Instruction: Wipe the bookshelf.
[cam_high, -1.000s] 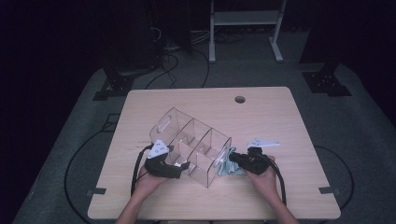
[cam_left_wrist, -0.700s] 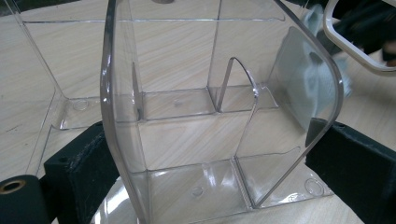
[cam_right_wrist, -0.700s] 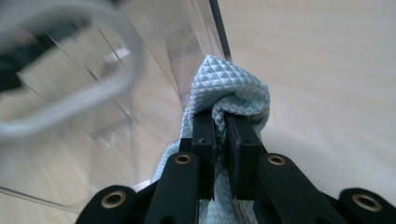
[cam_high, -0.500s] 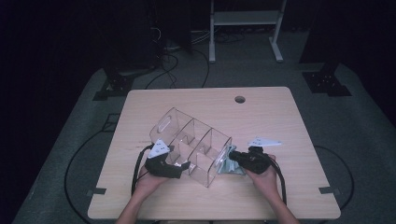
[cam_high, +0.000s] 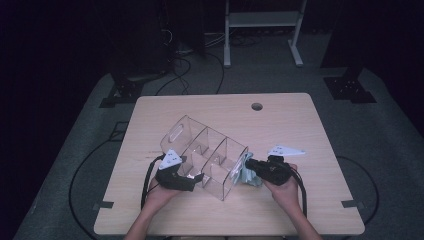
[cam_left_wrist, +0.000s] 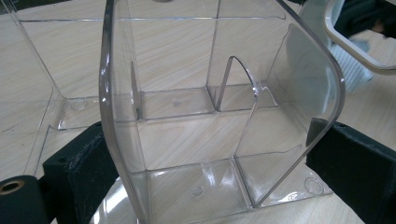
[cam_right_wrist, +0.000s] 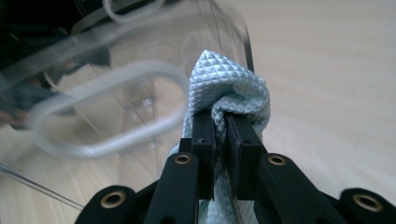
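Pinching a pale blue cloth tight, the right claw holds it against the end wall of the clear plastic box. The left claw squeezes the box's near wall on the tabletop.

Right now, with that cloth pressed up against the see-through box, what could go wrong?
The clear organizer lies tilted on the table, steadied by the left gripper, whose jaws straddle one wall; a hard push might slide or tip it. The right gripper pinches only a bunched fold of the pale blue cloth, so it could slip free while rubbing. The cloth might also snag on the handle slot.
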